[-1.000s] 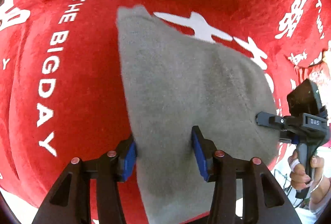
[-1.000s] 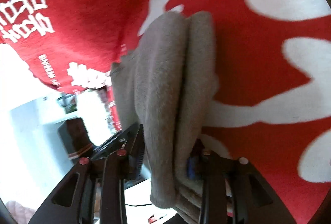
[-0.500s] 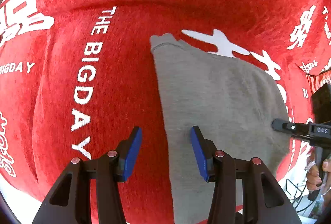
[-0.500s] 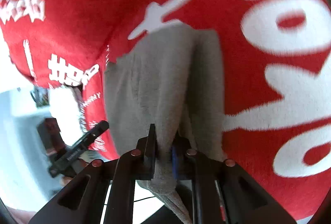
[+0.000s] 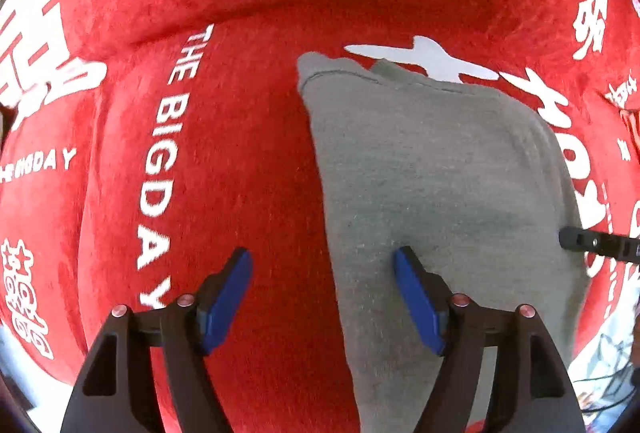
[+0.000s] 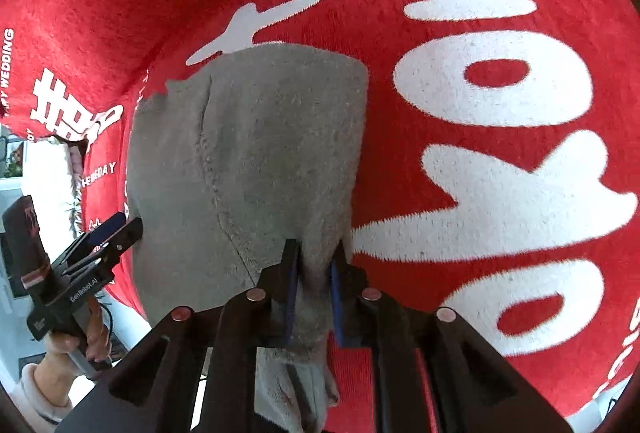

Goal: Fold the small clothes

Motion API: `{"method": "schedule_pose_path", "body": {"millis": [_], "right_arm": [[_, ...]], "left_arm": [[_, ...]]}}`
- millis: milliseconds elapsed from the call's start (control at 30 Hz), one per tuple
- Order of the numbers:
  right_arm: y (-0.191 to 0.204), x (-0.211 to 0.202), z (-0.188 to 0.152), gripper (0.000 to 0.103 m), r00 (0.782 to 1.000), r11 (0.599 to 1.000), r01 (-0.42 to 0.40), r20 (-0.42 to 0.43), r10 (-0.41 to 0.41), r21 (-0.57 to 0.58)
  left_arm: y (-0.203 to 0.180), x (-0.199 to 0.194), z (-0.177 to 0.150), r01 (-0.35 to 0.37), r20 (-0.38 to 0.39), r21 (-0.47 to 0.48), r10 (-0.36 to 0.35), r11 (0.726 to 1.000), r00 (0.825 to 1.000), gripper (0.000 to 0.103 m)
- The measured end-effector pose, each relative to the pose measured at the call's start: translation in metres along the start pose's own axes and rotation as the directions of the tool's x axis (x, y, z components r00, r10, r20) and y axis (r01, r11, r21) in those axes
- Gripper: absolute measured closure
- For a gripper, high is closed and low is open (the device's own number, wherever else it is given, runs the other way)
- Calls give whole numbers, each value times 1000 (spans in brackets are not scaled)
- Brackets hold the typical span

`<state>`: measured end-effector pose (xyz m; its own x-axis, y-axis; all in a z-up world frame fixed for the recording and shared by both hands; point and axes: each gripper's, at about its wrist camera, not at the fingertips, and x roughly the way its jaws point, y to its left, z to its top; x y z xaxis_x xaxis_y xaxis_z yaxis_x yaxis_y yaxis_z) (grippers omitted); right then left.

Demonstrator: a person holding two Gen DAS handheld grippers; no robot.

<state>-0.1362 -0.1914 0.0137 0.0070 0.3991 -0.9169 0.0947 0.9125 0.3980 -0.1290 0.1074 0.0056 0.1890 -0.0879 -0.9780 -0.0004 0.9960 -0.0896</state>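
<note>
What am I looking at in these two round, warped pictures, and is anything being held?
A person holds a two-finger hand tool in each hand; each tool carries a fisheye camera looking along its fingers, hence the warping. A small grey fleece garment lies on a red plush cloth with white lettering. In the left camera's picture, the left gripper stands open, its jaws having just widened, one blue pad over the garment's edge, gripping nothing. In the right camera's picture, the right gripper is shut on a pinched fold of the garment. At that picture's left edge you see the other tool, held by a hand.
</note>
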Motion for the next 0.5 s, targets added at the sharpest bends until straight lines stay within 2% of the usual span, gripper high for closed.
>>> {"method": "schedule_pose_path", "body": {"millis": [133, 233, 333, 500], "right_arm": [[7, -19, -12, 88, 999, 999, -11, 40, 10, 44], [19, -32, -25, 88, 997, 999, -36, 66, 35, 18], [41, -21, -37, 88, 999, 998, -30, 12, 30, -48], [44, 10, -40, 91, 999, 1000, -2, -53, 0, -30]], "left_arm": [[3, -8, -4, -19, -27, -19, 19, 1000, 999, 28], [-1, -13, -10, -37, -45, -19, 36, 999, 998, 28], [-3, -17, -18, -45, -72, -19, 43, 999, 996, 28], [-6, -21, -25, -59, -103, -15, 57, 998, 993, 28]]}}
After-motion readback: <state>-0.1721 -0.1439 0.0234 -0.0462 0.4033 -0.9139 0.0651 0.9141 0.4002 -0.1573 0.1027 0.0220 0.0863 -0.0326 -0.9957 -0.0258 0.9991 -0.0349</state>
